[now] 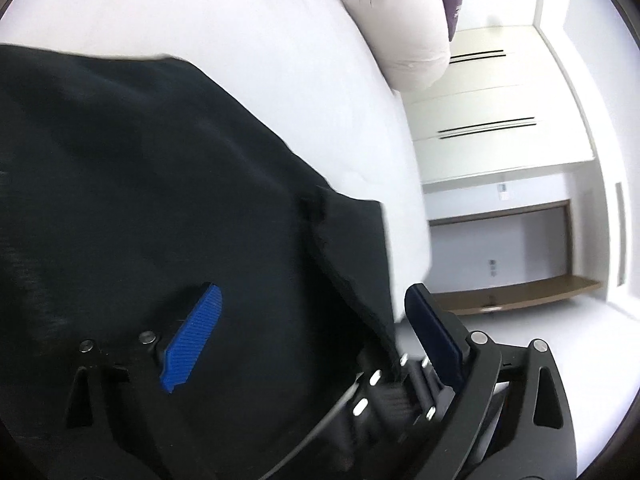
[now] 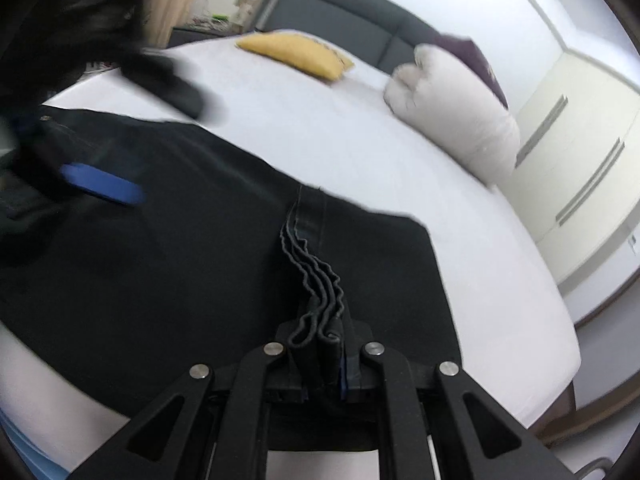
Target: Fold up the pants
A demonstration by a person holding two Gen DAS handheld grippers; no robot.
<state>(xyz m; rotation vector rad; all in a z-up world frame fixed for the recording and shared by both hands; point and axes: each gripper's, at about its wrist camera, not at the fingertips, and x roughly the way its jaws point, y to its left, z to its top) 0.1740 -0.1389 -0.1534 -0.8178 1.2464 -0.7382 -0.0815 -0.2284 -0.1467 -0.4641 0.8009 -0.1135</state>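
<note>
Pants [image 2: 200,240] lie on bed [image 2: 360,140], seemingly folded at least once; my right tongs [image 2: 324,344] pinch the bunched edge, left tongs [image 1: 312,332] spread wide. Final fold pending.

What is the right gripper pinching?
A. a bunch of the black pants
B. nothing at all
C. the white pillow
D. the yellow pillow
A. The right gripper is shut on gathered layers of the black pants, which lie on the bed; both pillows sit far off, untouched.
</note>
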